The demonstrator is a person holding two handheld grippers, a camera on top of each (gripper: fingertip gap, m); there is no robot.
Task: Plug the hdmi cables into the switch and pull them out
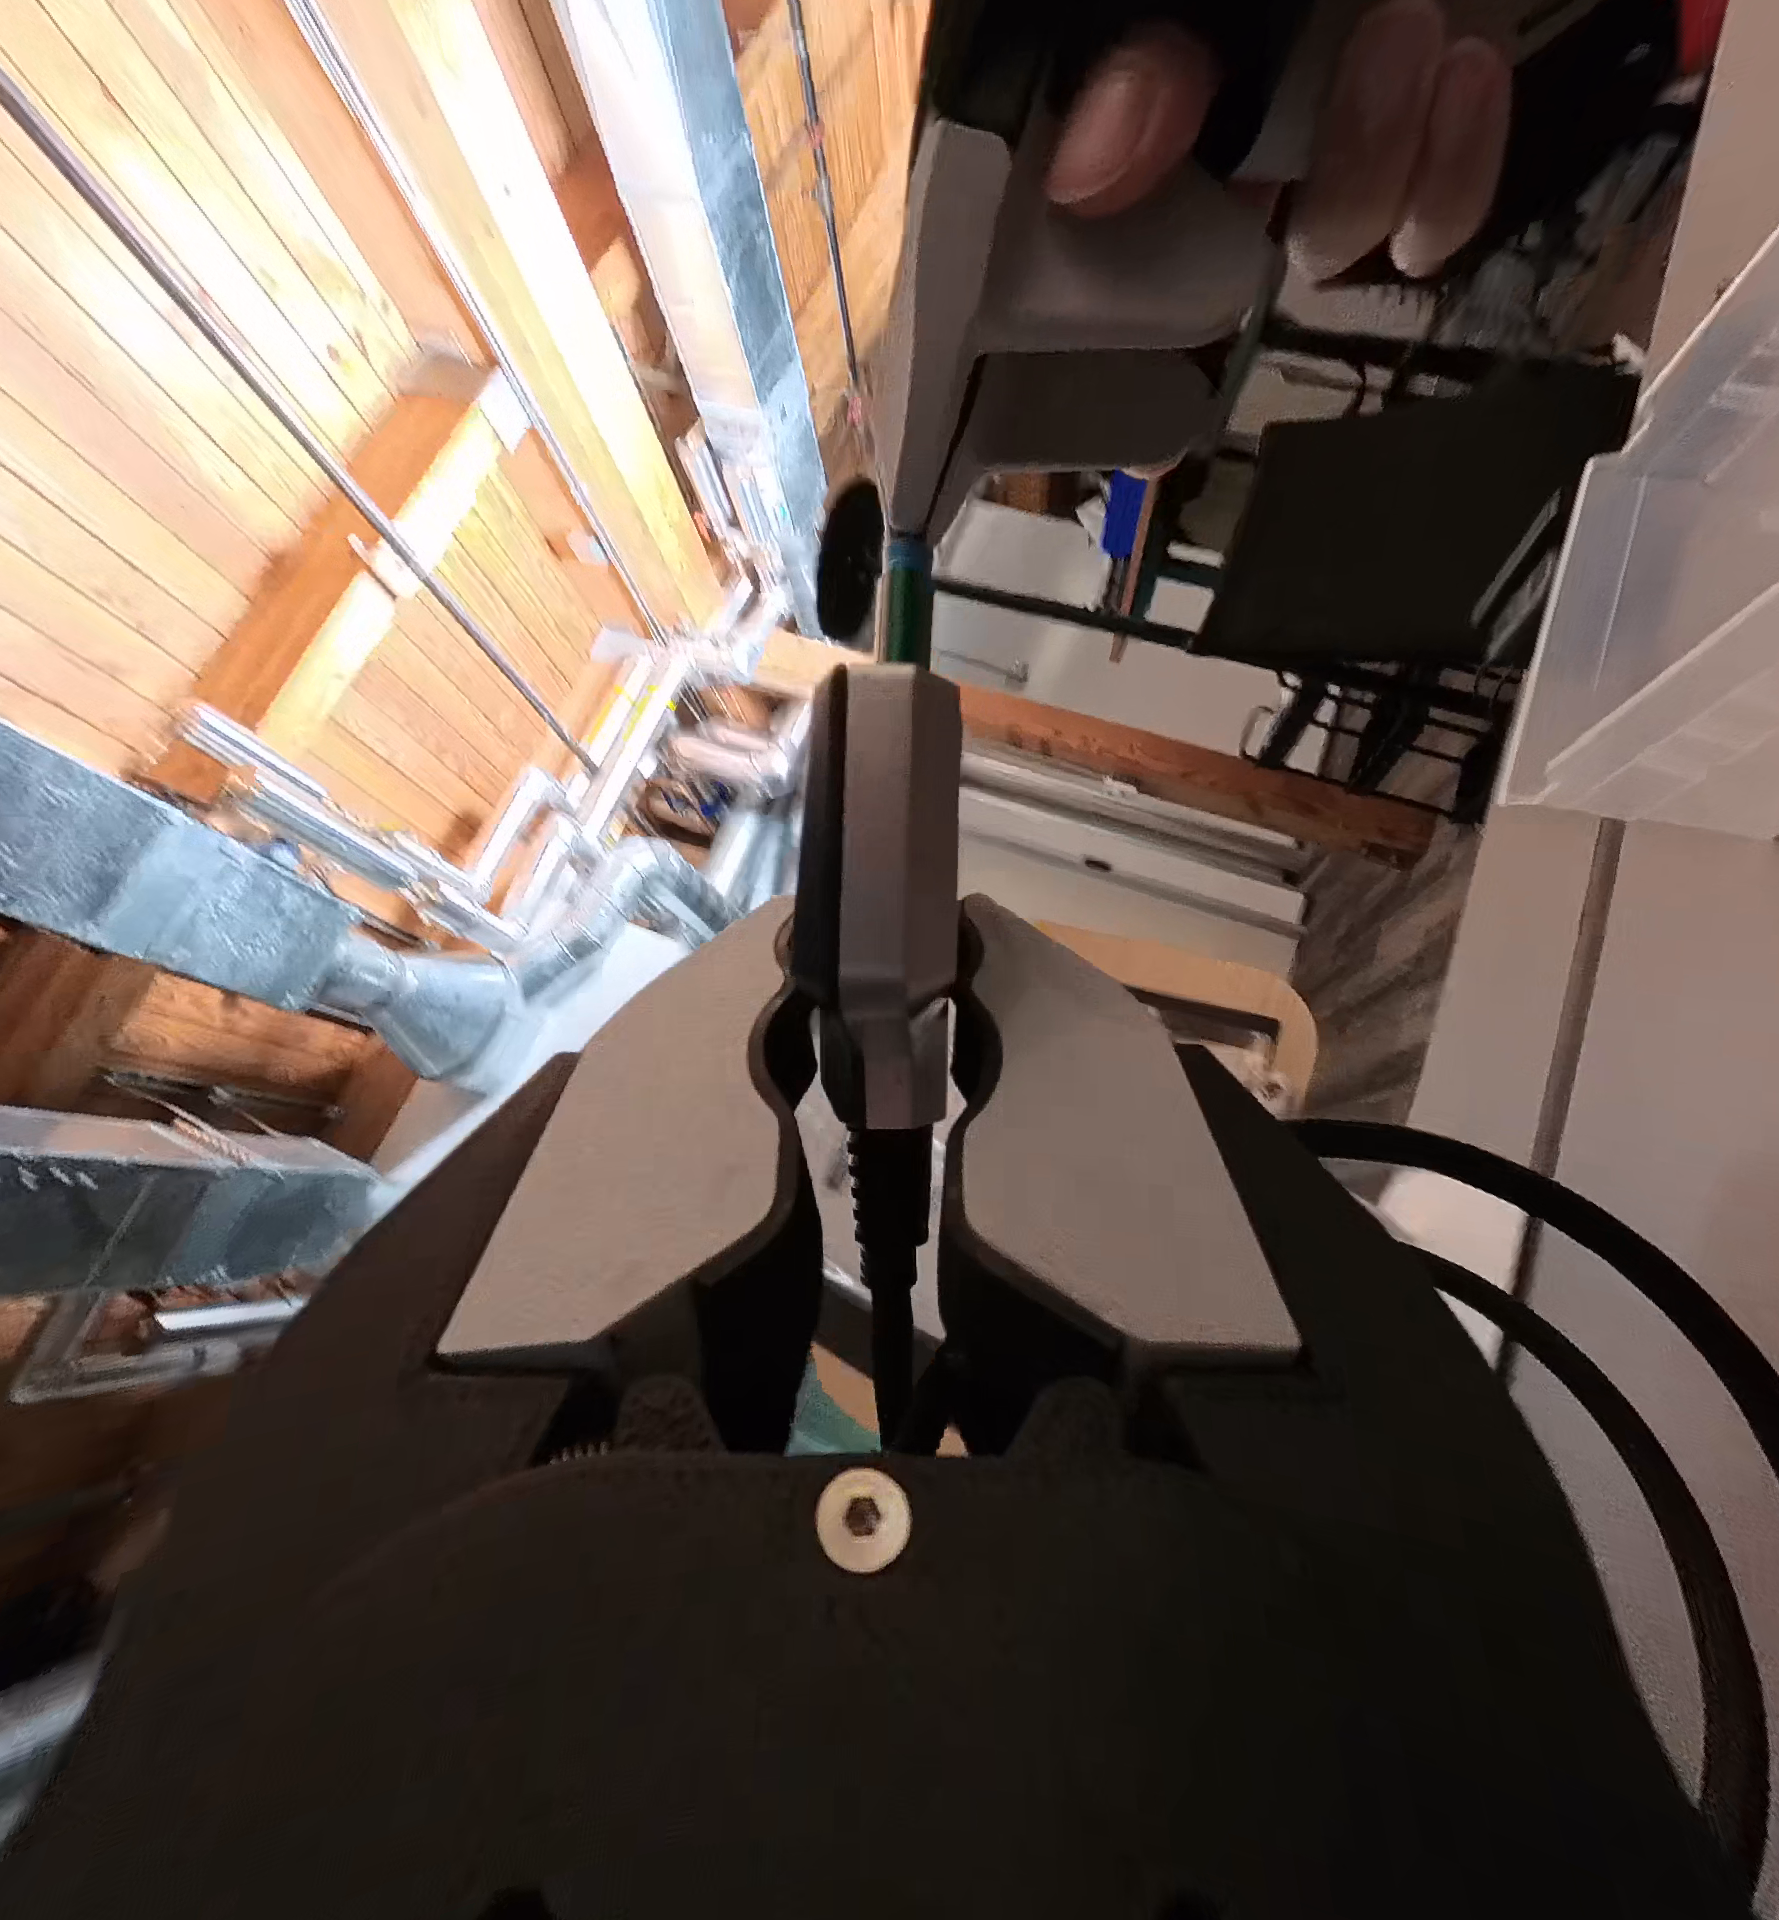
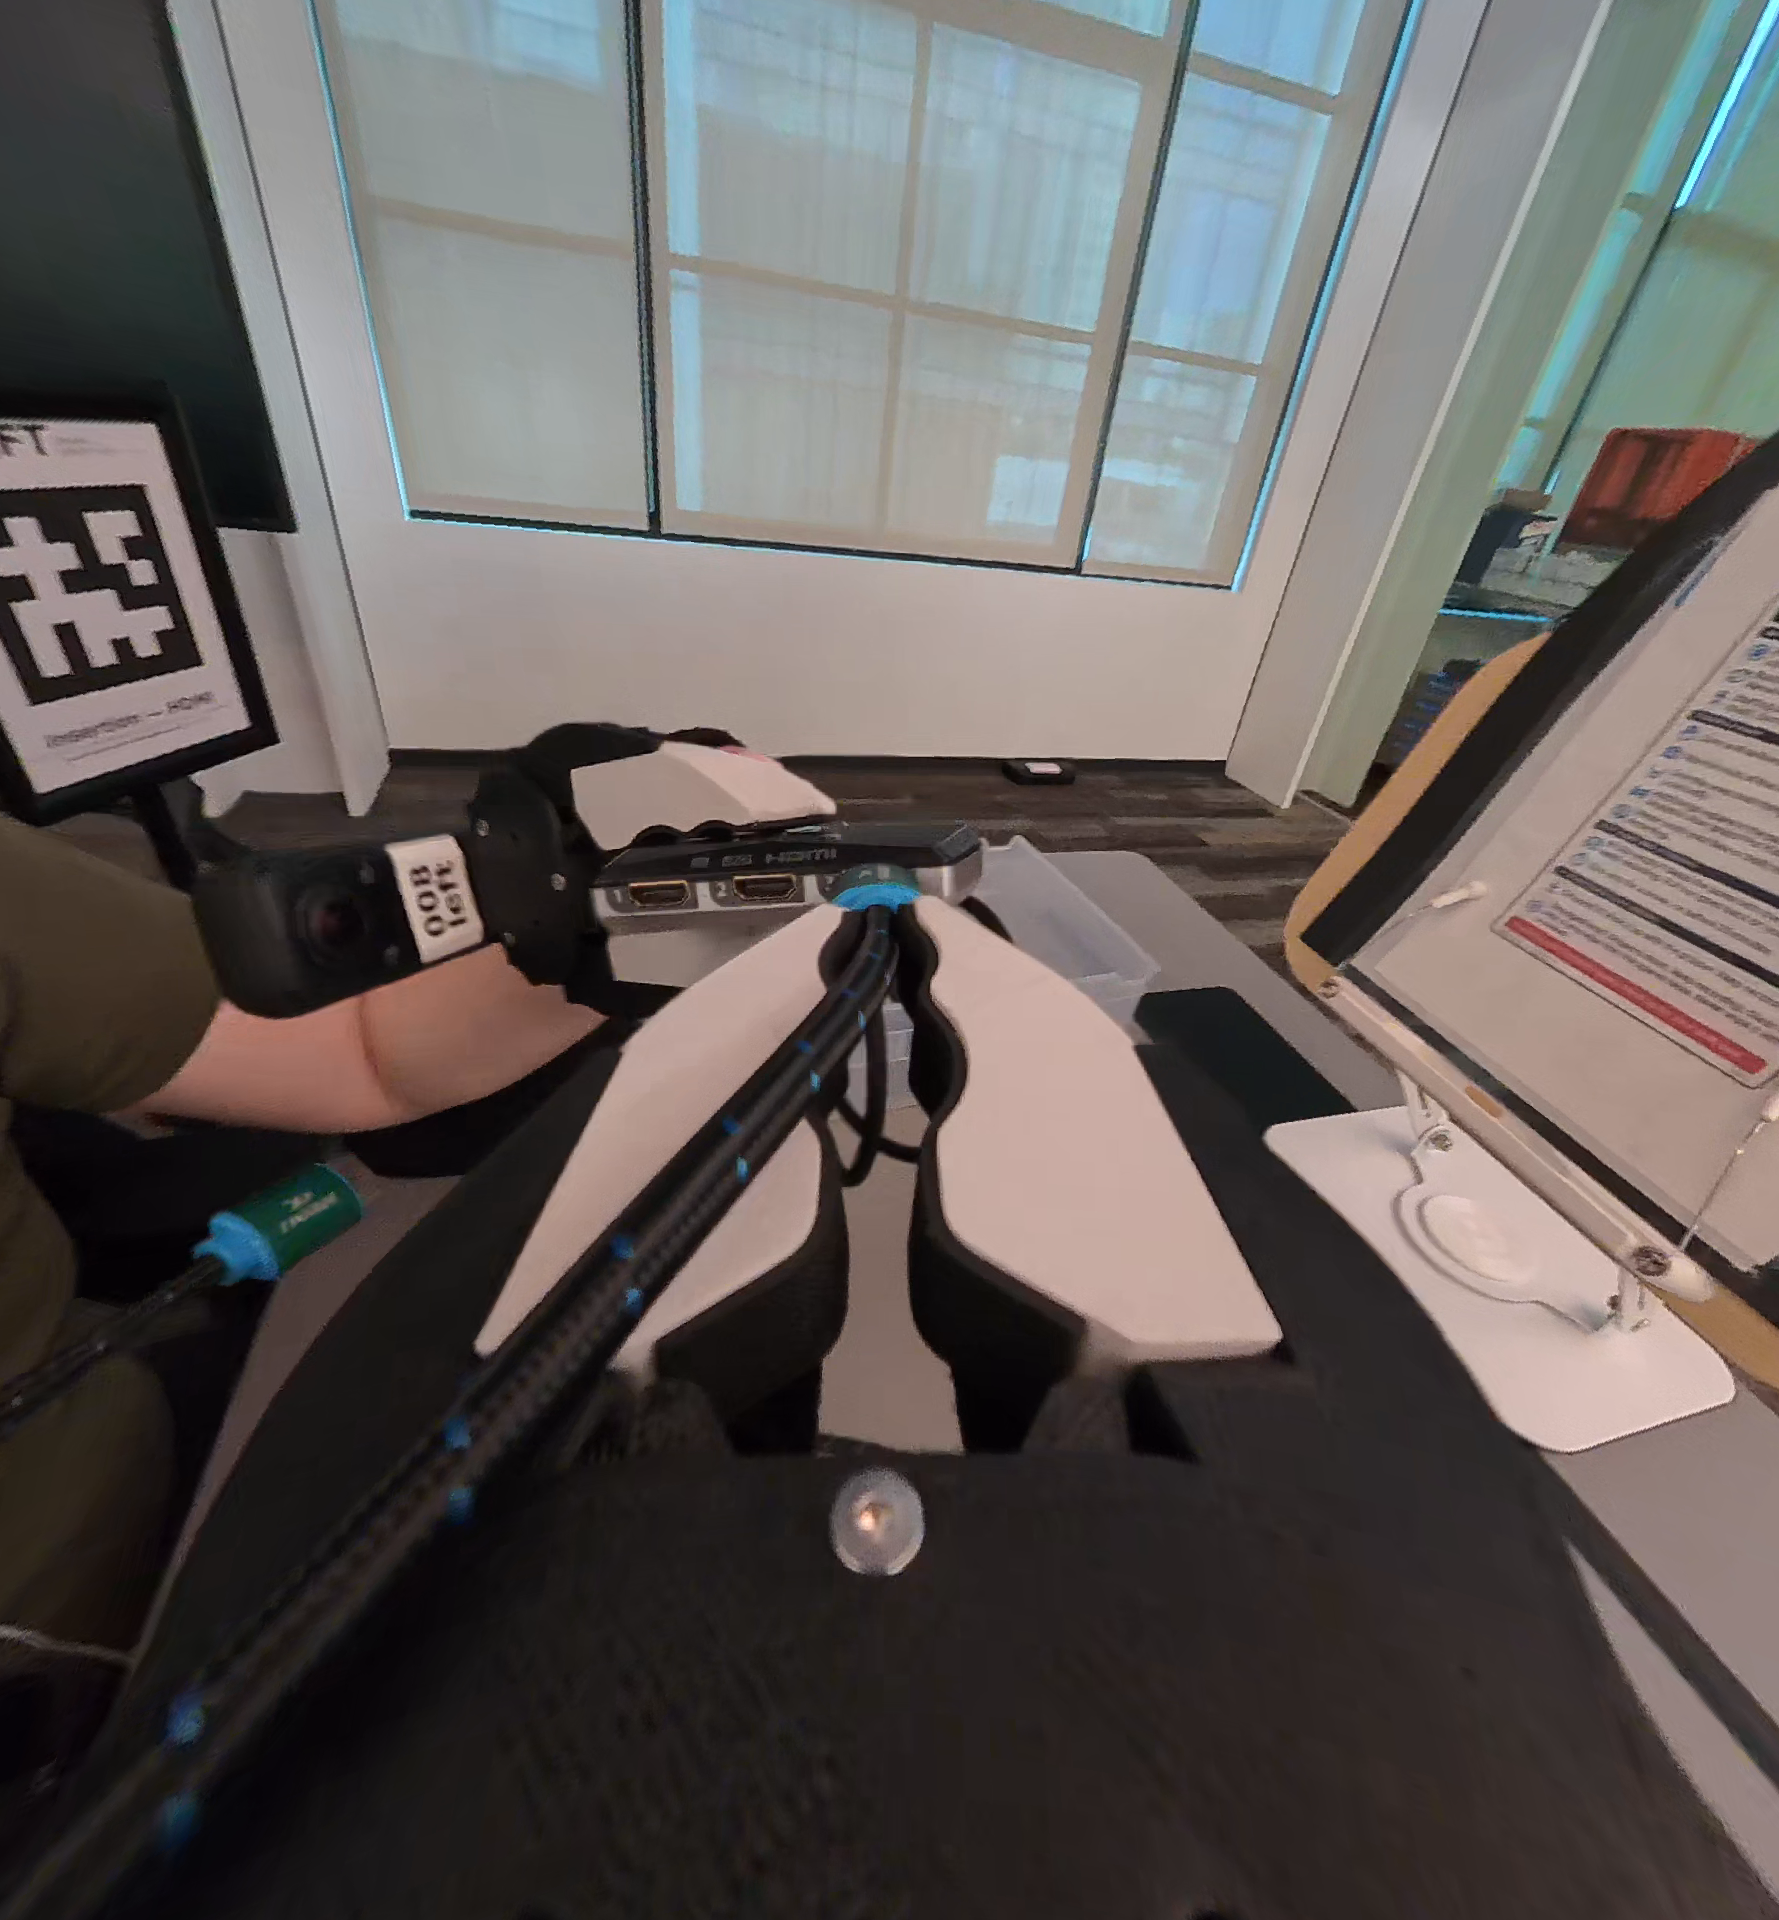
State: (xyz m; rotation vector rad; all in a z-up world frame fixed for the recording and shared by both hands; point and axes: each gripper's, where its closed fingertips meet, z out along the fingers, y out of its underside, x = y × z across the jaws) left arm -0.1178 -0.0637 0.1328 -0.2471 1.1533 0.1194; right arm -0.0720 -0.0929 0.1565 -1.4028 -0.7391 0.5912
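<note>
Right wrist view: your right claw (image 2: 880, 940) was closed on a braided black-and-blue HDMI cable (image 2: 594, 1262) just behind its blue-collared plug (image 2: 869, 886), and that plug sat at the third port of the HDMI switch (image 2: 791, 860). How deep it was seated, you could not tell from here. Two ports (image 2: 719, 891) to the left of it stood empty. Your left claw (image 2: 656, 821) held the switch from the side, lifted off the grey bench (image 2: 1155, 914).

Left wrist view: the left claw (image 1: 880, 997) was clamped on the narrow end of the switch (image 1: 880, 831), whose own thin black lead (image 1: 890, 1330) ran back between the fingers. The other claw (image 1: 1051, 343) showed farther off, much blurred.

A second connector, green with a blue collar (image 2: 287, 1216), lay loose near your left forearm (image 2: 365, 1049).

Risks, as judged:
- The switch was held only at one end. A hard push or pull on the plug could twist it in the left claw, or slip it out.
- Pulling on the cable instead of the plug body could strain the collar.
- An off-axis pull could jam the plug in the port.
</note>
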